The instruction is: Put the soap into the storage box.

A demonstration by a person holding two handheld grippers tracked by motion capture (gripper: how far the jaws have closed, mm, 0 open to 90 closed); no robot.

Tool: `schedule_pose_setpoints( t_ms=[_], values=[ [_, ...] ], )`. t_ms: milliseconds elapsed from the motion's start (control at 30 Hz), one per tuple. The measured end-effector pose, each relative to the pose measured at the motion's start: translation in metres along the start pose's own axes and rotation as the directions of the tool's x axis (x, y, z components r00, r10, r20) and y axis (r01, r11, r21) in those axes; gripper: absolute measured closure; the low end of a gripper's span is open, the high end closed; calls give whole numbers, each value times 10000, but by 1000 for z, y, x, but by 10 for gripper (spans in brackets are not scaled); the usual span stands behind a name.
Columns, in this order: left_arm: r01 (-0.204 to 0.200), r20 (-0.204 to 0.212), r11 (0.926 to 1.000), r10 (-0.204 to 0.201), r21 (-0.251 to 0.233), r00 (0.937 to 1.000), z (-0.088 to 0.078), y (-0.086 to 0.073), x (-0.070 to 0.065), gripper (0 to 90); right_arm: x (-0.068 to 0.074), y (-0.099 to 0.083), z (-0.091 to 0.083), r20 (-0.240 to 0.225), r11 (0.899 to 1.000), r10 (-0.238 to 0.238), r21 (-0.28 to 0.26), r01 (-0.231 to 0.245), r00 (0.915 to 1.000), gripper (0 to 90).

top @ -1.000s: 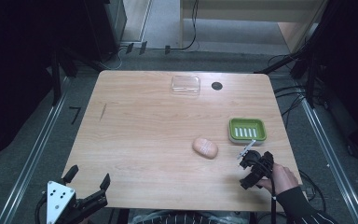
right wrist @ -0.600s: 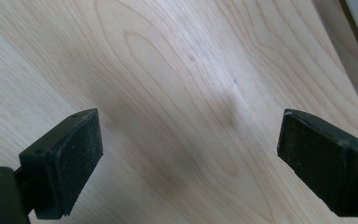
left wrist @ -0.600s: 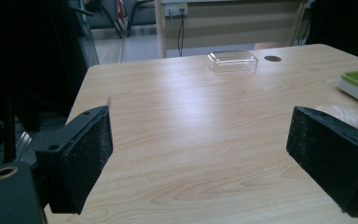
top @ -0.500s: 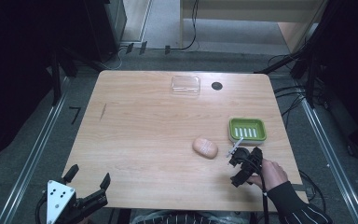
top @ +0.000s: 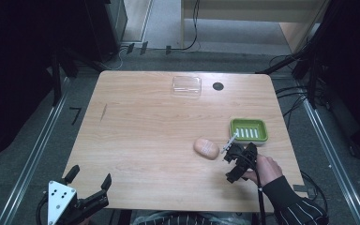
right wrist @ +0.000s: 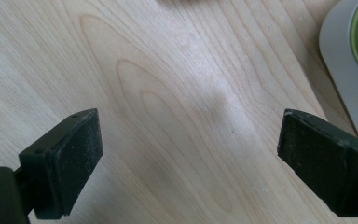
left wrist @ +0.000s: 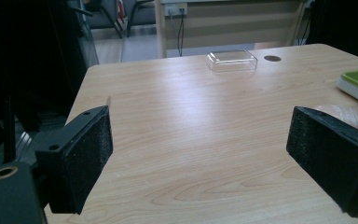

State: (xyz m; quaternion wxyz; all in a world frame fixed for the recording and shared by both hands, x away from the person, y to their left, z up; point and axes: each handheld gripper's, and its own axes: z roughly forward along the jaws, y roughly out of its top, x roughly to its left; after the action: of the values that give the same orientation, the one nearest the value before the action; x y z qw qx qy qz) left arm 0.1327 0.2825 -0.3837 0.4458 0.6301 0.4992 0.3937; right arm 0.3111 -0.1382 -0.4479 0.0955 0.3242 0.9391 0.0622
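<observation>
Since the earlier frames the right gripper (top: 231, 151) has moved up the tabletop (top: 140, 136) from the near right edge and now sits just beside the pinkish soap bar (top: 206, 147), its jaws wide apart over bare wood. The left gripper (top: 90, 182) has stayed at the near left corner, jaws apart and empty. The green soap dish (top: 249, 130) lies right of the soap; a clear plastic lid (top: 186, 86) and a dark hole (top: 218, 86) sit at the far edge, nothing between gripper and soap

The high view looks down on the whole table (top: 150, 140). The left gripper view looks low across it; the right gripper view looks closely down at the wood beside the green dish (right wrist: 354, 60), which all views share.
</observation>
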Motion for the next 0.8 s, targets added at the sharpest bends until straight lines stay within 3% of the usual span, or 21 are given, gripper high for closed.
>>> schedule_pose_setpoints(
  t_ms=[800],
  values=[
    [24, -25, 10000, -24, 29, 10000, 2, 0, 0, 72, 0, 38, 0, -190, 9976, -681, 83, 682, 9975, 43]
  ],
)
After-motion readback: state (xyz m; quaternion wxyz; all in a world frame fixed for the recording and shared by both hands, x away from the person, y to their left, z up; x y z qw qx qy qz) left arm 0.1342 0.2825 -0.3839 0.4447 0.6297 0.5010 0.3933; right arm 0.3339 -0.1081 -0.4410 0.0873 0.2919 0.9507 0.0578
